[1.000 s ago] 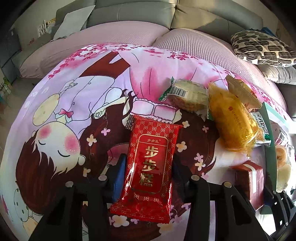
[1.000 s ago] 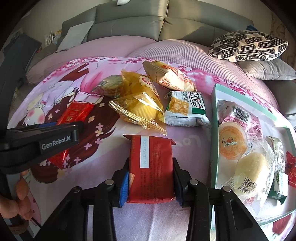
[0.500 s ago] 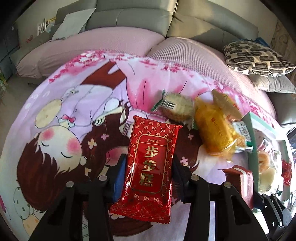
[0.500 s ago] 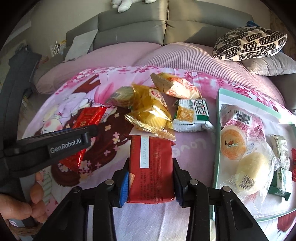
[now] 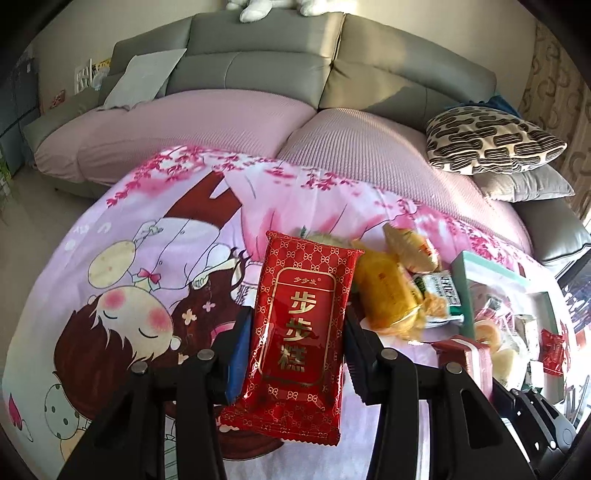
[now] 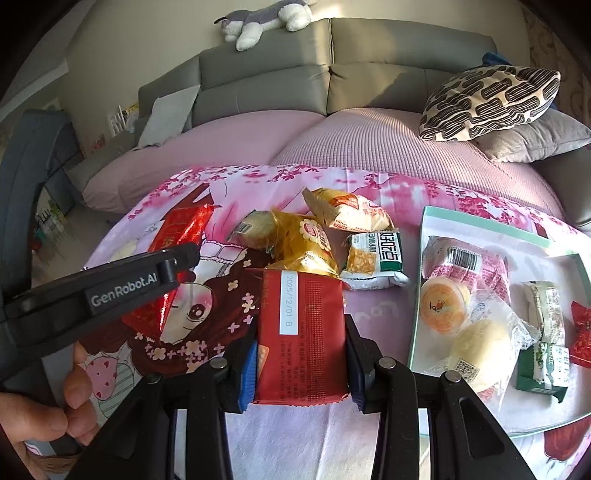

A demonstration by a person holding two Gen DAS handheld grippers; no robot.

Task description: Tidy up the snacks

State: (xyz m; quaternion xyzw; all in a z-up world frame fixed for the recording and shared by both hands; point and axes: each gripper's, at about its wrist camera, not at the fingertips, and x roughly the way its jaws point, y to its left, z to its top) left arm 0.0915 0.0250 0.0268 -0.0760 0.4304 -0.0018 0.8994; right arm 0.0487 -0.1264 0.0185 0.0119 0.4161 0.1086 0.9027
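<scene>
Left gripper (image 5: 298,334) pinching a red gold-patterned snack packet (image 5: 295,332) between both fingers, packet lifted above the cartoon-print pink cloth (image 5: 147,258) and standing lengthwise along the fingers. Right gripper (image 6: 300,332) clamped on a dark red wrapped snack bar (image 6: 301,332), white date strip facing up (printed 2025/12/01 B).

On the cloth, just past the right gripper: a golden-yellow cake packet (image 6: 303,243) touching the far end of the bar, a small round pastry in clear wrap (image 6: 253,230) beside it to the left, an orange-and-white bread packet (image 6: 347,212) behind, and a green-and-white cracker packet (image 6: 375,258) to the right.

To the right, a mint-rimmed white tray (image 6: 484,227) lying on the cloth, holding an orange jelly cup (image 6: 443,304), a pink wrapped snack (image 6: 465,258), a pale round bun in clear wrap (image 6: 480,341), a green small packet (image 6: 543,365) and a red candy (image 6: 581,332) at the edge.

Seen in the right view also: the left gripper's side with "GenRobot.AI" lettering, and the person's left hand (image 6: 55,406) under it. Behind everything, a grey sofa (image 6: 295,85) with a patterned pillow (image 6: 487,99) and a plush dog (image 6: 266,22) on top.
</scene>
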